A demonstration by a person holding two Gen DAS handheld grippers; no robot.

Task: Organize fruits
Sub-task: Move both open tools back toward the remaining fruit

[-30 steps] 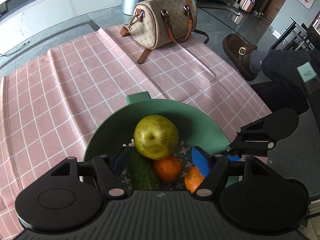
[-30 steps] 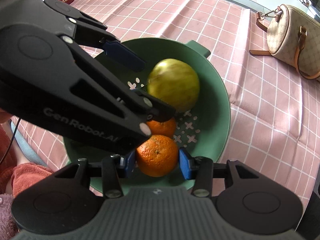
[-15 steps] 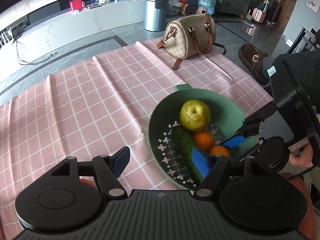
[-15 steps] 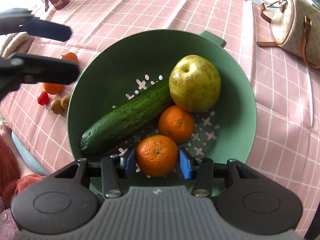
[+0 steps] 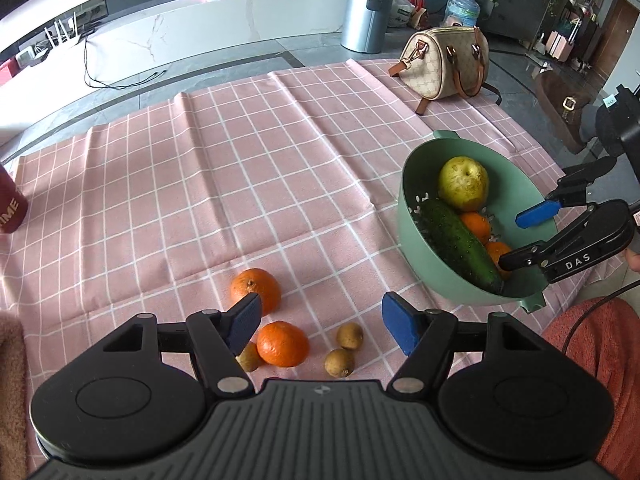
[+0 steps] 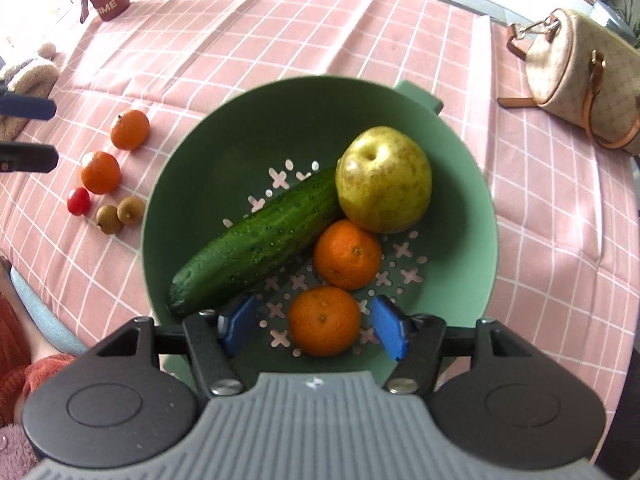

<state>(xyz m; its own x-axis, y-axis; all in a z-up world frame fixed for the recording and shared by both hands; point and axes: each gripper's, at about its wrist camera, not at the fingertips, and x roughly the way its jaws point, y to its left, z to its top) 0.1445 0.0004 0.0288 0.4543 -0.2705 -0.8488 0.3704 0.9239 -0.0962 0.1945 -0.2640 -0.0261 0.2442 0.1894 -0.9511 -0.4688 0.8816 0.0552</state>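
Beside the oranges (image 6: 100,172), only the right view shows a cherry tomato (image 6: 78,201)

The left wrist view looks down across the pink checked cloth (image 5: 240,168) toward the far room. The right wrist view hangs close above the round green plastic colander (image 6: 472,184), nearly straight down. Both views share the colander (image 5: 416,248) and loose oranges (image 5: 282,343).

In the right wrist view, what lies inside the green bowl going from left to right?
cucumber → nearest orange → second orange → pear, all in the green bowl.
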